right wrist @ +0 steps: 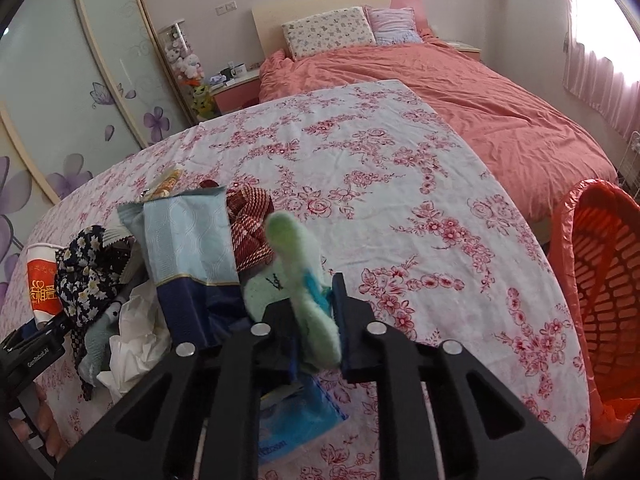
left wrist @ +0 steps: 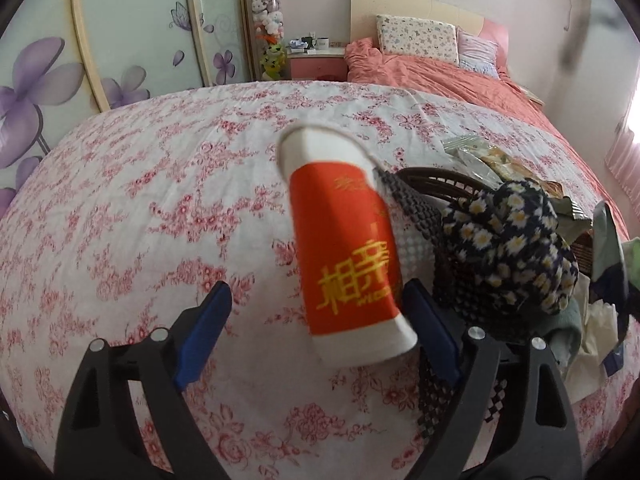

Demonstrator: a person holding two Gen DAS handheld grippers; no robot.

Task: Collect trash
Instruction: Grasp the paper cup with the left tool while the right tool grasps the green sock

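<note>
Worktop (right wrist: 400,184) carries a floral cloth. Clutter lies at its left: tissue pack (right wrist: 188,240), crumpled paper (right wrist: 132,332), daisy-print fabric (right wrist: 90,272).

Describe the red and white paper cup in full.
The paper cup has a red band with yellow Chinese characters between white ends, and looks like coated paper. It is tilted and blurred in the left wrist view, sitting between the open fingers of the left claw with a clear gap on the left side; contact on the right is unclear. Behind it lies the floral tablecloth.
</note>
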